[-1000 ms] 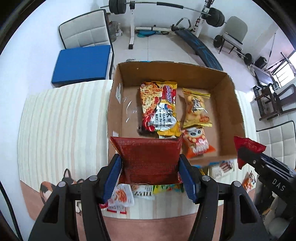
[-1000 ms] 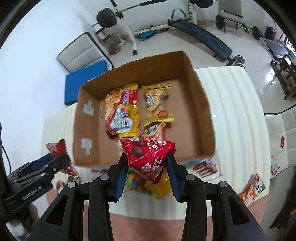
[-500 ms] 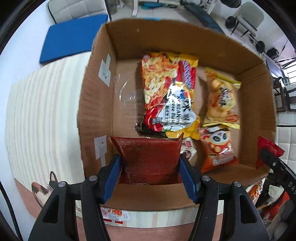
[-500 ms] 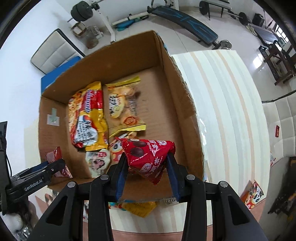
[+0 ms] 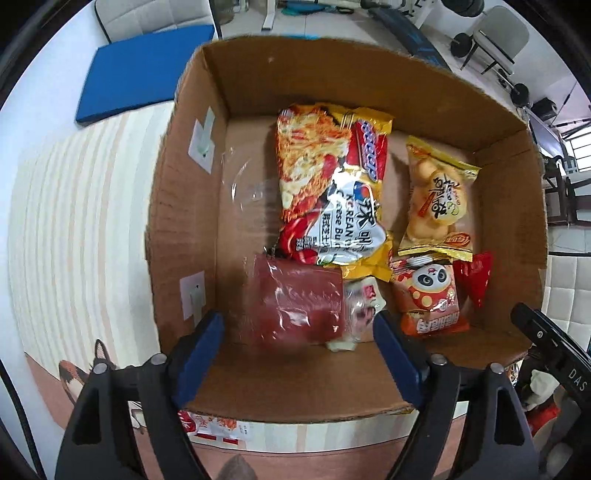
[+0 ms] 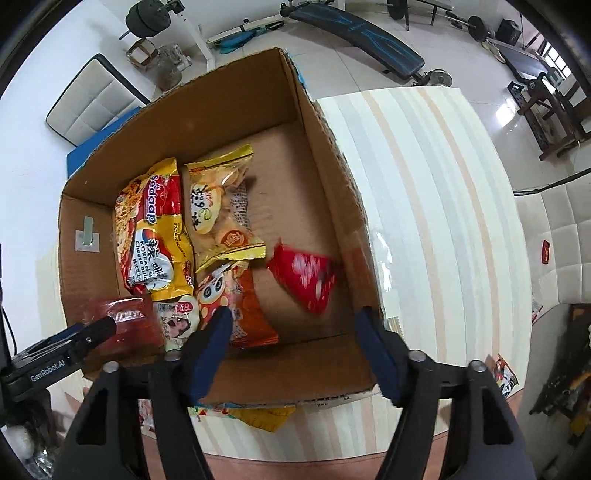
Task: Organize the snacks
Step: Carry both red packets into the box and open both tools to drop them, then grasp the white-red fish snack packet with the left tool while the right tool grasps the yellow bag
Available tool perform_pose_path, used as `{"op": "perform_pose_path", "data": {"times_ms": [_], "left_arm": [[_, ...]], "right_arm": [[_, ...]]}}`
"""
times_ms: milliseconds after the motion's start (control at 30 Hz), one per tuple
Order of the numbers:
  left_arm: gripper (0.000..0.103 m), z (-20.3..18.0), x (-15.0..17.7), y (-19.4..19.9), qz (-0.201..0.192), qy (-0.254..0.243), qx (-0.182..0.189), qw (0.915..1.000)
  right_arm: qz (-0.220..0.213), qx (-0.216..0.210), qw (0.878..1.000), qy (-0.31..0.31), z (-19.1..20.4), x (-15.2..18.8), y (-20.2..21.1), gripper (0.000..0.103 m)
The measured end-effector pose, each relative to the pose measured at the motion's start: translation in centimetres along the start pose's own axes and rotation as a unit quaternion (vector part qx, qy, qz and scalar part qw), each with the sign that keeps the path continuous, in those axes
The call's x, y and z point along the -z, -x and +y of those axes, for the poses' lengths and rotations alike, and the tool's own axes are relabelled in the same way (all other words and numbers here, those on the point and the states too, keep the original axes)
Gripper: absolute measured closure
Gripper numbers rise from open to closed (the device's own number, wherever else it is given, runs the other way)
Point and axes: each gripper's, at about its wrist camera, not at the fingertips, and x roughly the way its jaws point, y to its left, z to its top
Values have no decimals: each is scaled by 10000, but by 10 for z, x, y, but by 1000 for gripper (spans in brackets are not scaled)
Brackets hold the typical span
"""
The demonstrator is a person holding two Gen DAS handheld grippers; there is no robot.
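An open cardboard box point(image 5: 184, 206) point(image 6: 332, 155) stands on the striped table. My left gripper point(image 5: 299, 350) is open over its near left corner; a dark red packet point(image 5: 295, 306) point(image 6: 125, 321), blurred, lies loose below the jaws. My right gripper point(image 6: 295, 347) is open over the near right part; a bright red packet point(image 6: 306, 273) point(image 5: 476, 277), blurred, is loose in the box. Inside lie a noodle pack point(image 5: 332, 188) point(image 6: 151, 229), a yellow snack bag point(image 5: 436, 203) point(image 6: 218, 206), an orange panda bag point(image 5: 428, 299) point(image 6: 232, 302) and a small white packet point(image 5: 362, 310) point(image 6: 177, 317).
More snack packets lie on the table by the box's near wall point(image 5: 218, 424) point(image 6: 258, 413), and one at the right table edge point(image 6: 506, 373). Beyond the table are a blue mat point(image 5: 144, 70), chairs and gym equipment point(image 6: 354, 26).
Both grippers moved forward over the box and opened. The dark red packet left the left jaws and the bright red packet left the right jaws; both now sit in the box.
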Motion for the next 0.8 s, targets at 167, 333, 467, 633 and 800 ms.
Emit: {"op": "perform_pose_path", "data": {"times_ms": [167,333,467,633,800], "left_arm": [[11,-2,5,23,-231,-24,104,9997],[11,0,15,70,-968,-11,110,9952],[11,8,36,106,-1667,-11,-98,9860],[11,31,77,123,-1899,141,-128,9816],[11,62,111,95,-1471,411,-304,9878]], "right_arm": [[-35,-48,9999,113,7,7,15,13],[-291,-274,9983,423,23,24,43,11],[-507,-504,9945,770,40,51,64,10],[-434,-643,9911,1081,55,89,67,10],[-141,-706,9913,1105,56,119,45,10]]}}
